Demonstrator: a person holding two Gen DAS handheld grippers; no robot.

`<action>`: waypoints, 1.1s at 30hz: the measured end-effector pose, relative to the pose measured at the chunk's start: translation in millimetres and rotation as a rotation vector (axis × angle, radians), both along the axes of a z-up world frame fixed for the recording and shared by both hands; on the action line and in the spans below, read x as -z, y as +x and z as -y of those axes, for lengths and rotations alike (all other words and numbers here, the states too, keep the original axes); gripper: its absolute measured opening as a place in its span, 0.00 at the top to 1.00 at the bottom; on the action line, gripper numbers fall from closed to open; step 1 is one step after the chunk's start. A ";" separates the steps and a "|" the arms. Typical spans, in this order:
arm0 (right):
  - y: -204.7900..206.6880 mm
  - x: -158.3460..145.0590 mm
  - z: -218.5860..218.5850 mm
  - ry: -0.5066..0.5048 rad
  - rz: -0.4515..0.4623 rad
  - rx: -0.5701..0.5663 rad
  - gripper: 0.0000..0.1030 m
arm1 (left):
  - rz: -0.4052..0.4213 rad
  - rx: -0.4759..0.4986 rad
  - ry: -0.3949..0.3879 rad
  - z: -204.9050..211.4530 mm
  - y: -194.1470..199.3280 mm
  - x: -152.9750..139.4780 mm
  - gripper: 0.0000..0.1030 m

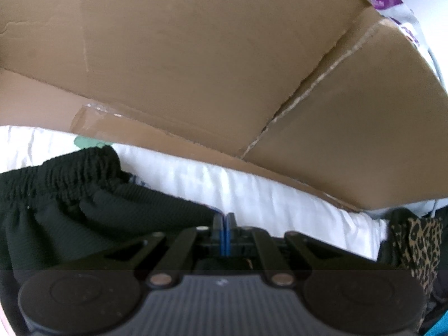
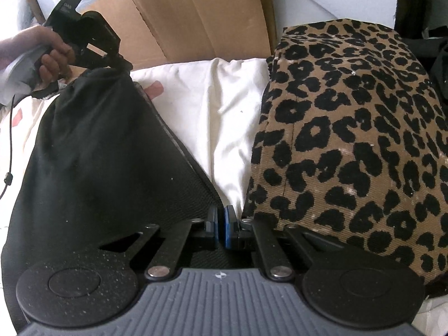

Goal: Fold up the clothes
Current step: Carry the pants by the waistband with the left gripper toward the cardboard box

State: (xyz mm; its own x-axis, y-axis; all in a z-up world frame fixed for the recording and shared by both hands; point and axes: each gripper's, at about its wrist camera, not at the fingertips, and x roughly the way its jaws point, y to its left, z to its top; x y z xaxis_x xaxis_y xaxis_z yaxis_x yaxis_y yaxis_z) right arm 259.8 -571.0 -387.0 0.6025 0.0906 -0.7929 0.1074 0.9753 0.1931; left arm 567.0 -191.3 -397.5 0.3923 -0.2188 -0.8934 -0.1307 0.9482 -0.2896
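Both tools, left & right, are clenching black garment w/ elastic waistband: soft, light, floppy, so pinching edge/corners is looking best.

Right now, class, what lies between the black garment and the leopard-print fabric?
A strip of white bedding separates the black garment from the leopard-print fabric, seen in the right wrist view.

Soft daylight, bright on the white bedding, near glare. Fisheye bending and dark vignette at corners. Cardboard box blurred; black garment loses detail in shadow.
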 end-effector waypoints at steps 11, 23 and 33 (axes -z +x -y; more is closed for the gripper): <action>-3.3 -7.8 -3.4 -0.024 -0.001 0.026 0.96 | -0.051 -0.037 -0.036 -8.9 -0.3 16.5 0.93; -9.9 -28.8 -16.5 0.059 0.091 0.024 0.94 | 0.026 0.083 0.037 -39.7 -27.7 -35.7 0.83; 13.0 -11.1 -45.8 0.057 0.028 -0.014 0.94 | -0.019 0.055 0.119 -58.6 -28.8 9.9 0.84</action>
